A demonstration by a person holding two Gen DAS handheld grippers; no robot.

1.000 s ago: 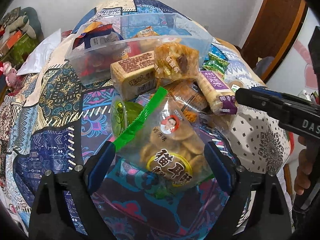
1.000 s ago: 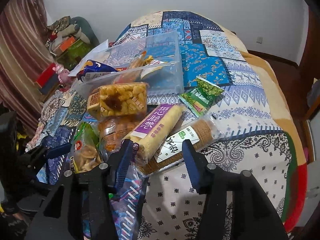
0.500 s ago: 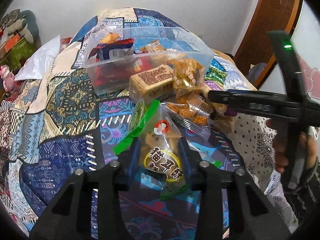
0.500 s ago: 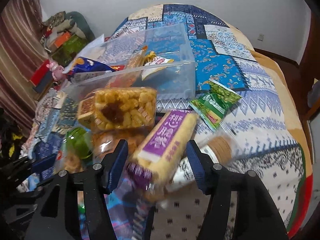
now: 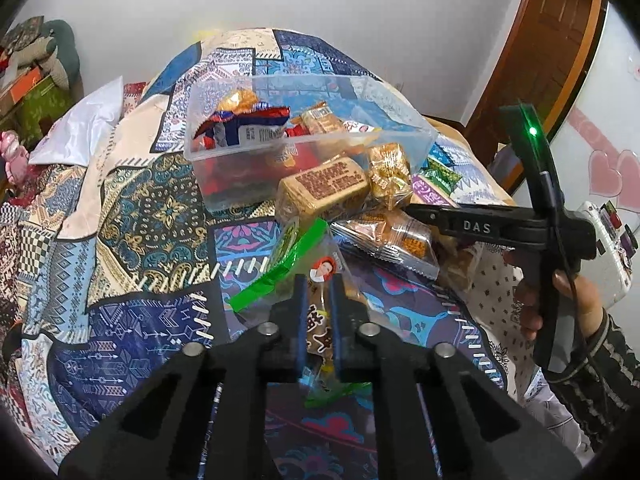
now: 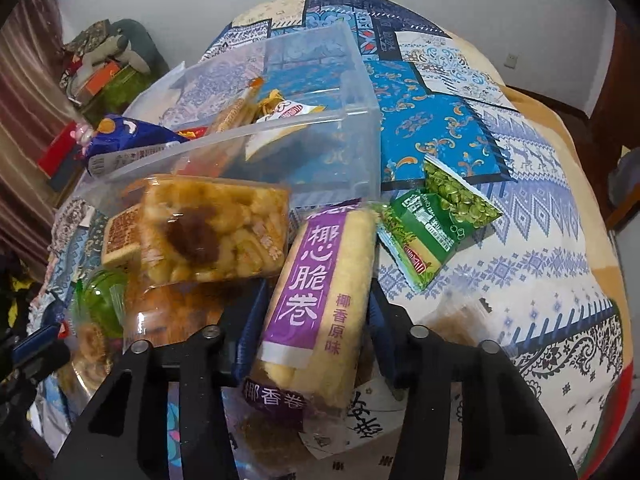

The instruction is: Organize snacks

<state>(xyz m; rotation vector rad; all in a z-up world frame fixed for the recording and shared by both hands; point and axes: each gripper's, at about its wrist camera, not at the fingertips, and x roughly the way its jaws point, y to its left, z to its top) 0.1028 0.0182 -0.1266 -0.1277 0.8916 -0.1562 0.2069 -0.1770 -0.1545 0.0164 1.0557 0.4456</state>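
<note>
So, left gripper [image 5: 319,312] clamped tight on the cookie bag [image 5: 320,304] with the green zip strip, down on the patchwork bedspread [image 5: 152,208]. Meanwhile right gripper [image 6: 316,304], jaws just closing, squeezed round the purple-label egg roll pack [image 6: 320,296], near the clear plastic bin [image 6: 320,140].

Both tongs are matte black plastic frames with round silver screws and blue pads inside the fingers. The right tongs [image 5: 412,212] carry white letters "DAS", a green light on an upright bar and a black cable. The hand [image 5: 568,300] wears a dark patterned sleeve [image 5: 608,364].
</note>
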